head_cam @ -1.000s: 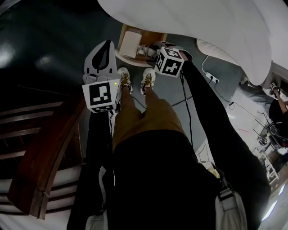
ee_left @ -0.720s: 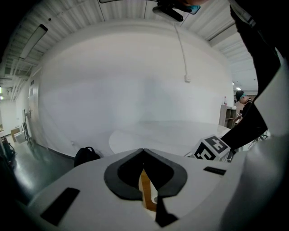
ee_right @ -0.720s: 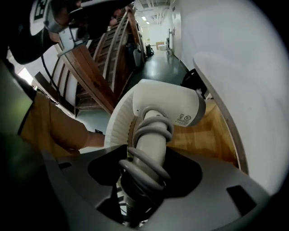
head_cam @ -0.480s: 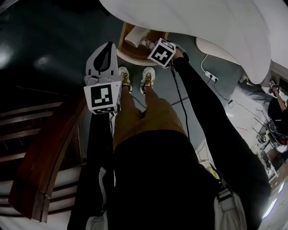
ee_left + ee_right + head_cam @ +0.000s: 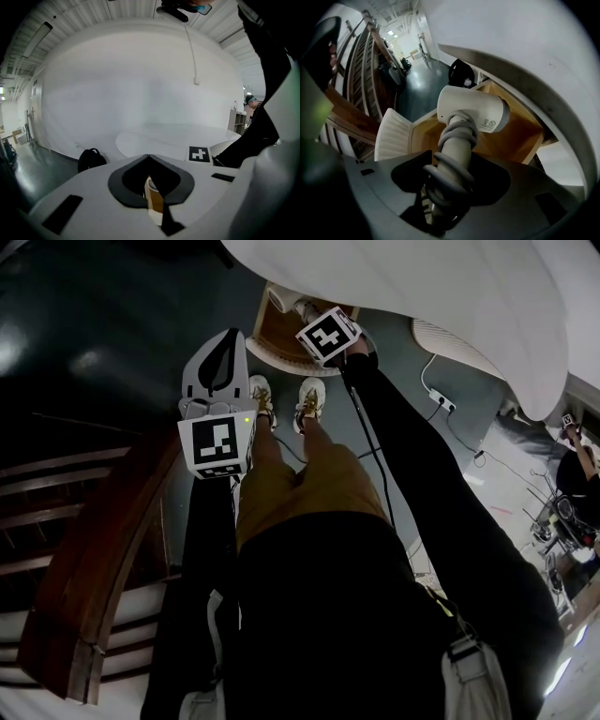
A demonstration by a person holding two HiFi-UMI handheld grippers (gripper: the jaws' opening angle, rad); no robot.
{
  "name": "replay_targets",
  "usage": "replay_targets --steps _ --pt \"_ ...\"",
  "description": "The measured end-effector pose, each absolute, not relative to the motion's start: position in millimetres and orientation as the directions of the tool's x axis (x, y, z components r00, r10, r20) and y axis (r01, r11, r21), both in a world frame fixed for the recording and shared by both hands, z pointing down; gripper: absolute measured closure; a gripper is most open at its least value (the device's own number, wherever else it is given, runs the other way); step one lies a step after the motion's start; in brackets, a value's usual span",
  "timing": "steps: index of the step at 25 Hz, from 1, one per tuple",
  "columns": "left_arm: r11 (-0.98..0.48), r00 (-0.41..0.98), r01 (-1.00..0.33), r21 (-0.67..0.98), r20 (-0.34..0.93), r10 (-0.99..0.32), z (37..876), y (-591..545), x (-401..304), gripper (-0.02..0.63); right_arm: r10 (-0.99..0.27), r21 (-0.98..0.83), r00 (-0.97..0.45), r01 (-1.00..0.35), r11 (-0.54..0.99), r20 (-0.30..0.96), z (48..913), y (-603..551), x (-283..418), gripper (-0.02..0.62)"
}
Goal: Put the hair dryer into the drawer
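Observation:
A white hair dryer (image 5: 473,108) with its grey cord wound round the handle stands between the jaws of my right gripper (image 5: 452,164), which is shut on the handle. The gripper points steeply down, and the dryer's head hangs over the open wooden drawer (image 5: 513,136), behind the drawer's white ribbed front (image 5: 393,133). In the head view the right gripper (image 5: 307,313) reaches over the drawer (image 5: 277,332), and little of the dryer shows past the marker cube. My left gripper (image 5: 228,334) hovers to the left of the drawer. Its fingertips meet and hold nothing; in its own view the left gripper (image 5: 149,157) faces the white table.
A large white round table (image 5: 422,287) overhangs the drawer. The person's legs and shoes (image 5: 309,399) stand just before it on dark floor. A wooden stair rail (image 5: 84,559) runs at the left. A black backpack (image 5: 91,160) sits on the floor, and a power strip (image 5: 441,401) lies to the right.
The right gripper has moved down over the drawer with the hair dryer and rolled its wrist. The left gripper has stayed where it was.

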State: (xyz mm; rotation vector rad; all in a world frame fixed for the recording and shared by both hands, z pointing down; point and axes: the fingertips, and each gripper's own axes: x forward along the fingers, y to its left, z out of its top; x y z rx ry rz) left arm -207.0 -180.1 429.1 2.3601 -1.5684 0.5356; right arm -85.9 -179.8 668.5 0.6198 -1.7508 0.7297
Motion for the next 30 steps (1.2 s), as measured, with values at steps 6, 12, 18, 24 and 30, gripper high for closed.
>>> replay_targets --steps 6,12,18,24,30 --pt "-0.388 0.356 -0.921 0.022 0.447 -0.821 434.5 -181.9 -205.8 0.591 -0.141 -0.149 -0.255 -0.844 0.515 0.956 680.8 -198.5 -85.4 0.341" --pt "-0.378 0.350 -0.925 0.034 0.459 -0.816 438.8 -183.0 -213.2 0.591 -0.157 -0.117 -0.225 -0.855 0.506 0.962 691.4 -198.9 -85.6 0.339" --pt "-0.376 0.348 -0.926 0.035 0.468 -0.812 444.3 -185.6 -217.1 0.591 -0.139 -0.123 -0.213 -0.869 0.479 0.967 707.3 -202.6 -82.2 0.337" --pt "-0.374 0.350 -0.926 0.047 0.475 -0.807 449.0 -187.2 -221.8 0.591 -0.116 -0.113 -0.192 -0.866 0.486 0.974 715.5 -200.7 -84.9 0.337" --pt "-0.381 0.361 -0.923 0.057 0.478 -0.801 453.8 -189.7 -224.9 0.591 -0.079 -0.092 -0.153 -0.857 0.508 0.985 728.5 -198.0 -83.4 0.334"
